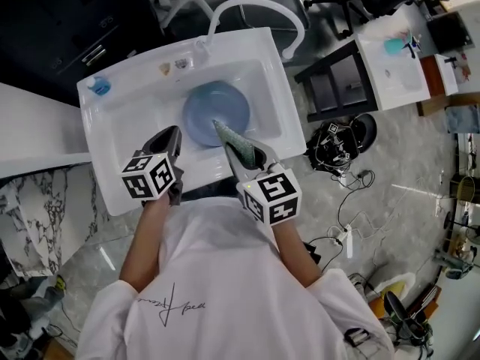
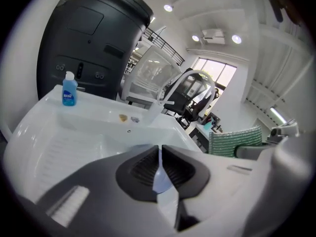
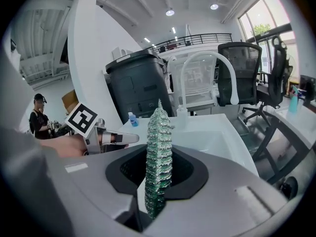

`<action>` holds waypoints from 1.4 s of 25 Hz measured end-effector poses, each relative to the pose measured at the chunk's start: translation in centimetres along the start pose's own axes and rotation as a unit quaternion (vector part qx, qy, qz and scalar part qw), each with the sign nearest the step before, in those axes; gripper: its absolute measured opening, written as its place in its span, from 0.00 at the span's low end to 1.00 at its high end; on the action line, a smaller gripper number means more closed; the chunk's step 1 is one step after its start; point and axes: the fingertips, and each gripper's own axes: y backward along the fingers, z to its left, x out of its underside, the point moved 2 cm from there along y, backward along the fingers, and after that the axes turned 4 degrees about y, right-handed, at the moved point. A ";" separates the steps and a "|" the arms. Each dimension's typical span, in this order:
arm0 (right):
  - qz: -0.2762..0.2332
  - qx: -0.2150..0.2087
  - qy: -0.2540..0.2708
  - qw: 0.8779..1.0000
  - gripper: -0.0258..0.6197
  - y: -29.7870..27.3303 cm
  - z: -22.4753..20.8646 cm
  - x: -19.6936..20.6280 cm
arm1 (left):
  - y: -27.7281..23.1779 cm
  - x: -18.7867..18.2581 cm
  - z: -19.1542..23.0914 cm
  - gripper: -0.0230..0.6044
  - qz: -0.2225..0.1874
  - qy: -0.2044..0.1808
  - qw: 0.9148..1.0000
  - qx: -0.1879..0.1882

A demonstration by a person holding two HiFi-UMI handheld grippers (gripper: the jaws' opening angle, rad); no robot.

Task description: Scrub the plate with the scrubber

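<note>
Bottle (image 1: 99, 86): blue, upright on the back left corner of the sink
Sink (image 1: 105, 137): white, with one deep basin and a ribbed drainer on its left side
Left tongs (image 1: 171, 141): pressed together with nothing between them, over the sink's near rim, left of the plate; in the left gripper view (image 2: 159, 154) only a thin slit shows between the pads, with a sliver of blue behind it
Plate (image 1: 216, 111): blue, round, lying flat in the basin, just beyond the tips of both tongs
Scrubber (image 1: 238, 147): green, ridged, standing on edge and sticking out past the right tongs, its tip over the plate's near edge; I cannot tell whether it touches the plate
Right tongs (image 1: 253, 160): clamped on the scrubber (image 3: 159, 147), which fills the gap between the pads (image 3: 180, 169); they sit just right of the left tongs
Faucet (image 1: 259, 6): white arch at the back of the sink
Cables (image 1: 334, 148): a black tangle on the floor, right of the sink
</note>
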 end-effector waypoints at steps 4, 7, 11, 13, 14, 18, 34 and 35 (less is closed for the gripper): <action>0.007 0.013 -0.002 1.000 0.12 0.0 -0.4 0.1 | -1.5 0.7 1.1 0.12 0.007 0.061 0.998 0.011; 0.015 0.025 -0.004 1.000 0.12 0.1 -1.1 0.4 | -2.7 1.7 2.1 0.12 0.021 0.081 0.996 0.006; 0.019 0.025 -0.002 1.000 0.12 -0.5 -1.7 0.5 | -4.6 2.4 4.1 0.12 0.043 0.061 0.997 -0.021; 0.023 0.020 0.001 1.000 0.12 -0.8 -1.9 0.5 | -5.5 2.6 4.8 0.12 0.055 0.044 0.997 -0.034; 0.025 0.016 0.005 1.000 0.12 -1.0 -2.0 0.4 | -6.0 2.5 5.1 0.12 0.059 0.038 0.997 -0.038; 0.031 0.002 0.016 0.999 0.12 -2.1 -3.1 0.1 | -7.9 2.2 5.7 0.12 0.075 -0.002 0.995 -0.058; 0.098 -0.033 0.013 0.995 0.12 -5.6 -9.5 2.5 | -17.7 4.4 8.3 0.25 0.211 -0.132 0.964 -0.096; 0.100 -0.034 0.010 0.994 0.12 -5.9 -9.8 2.7 | -18.2 4.5 8.8 0.27 0.216 -0.130 0.962 -0.103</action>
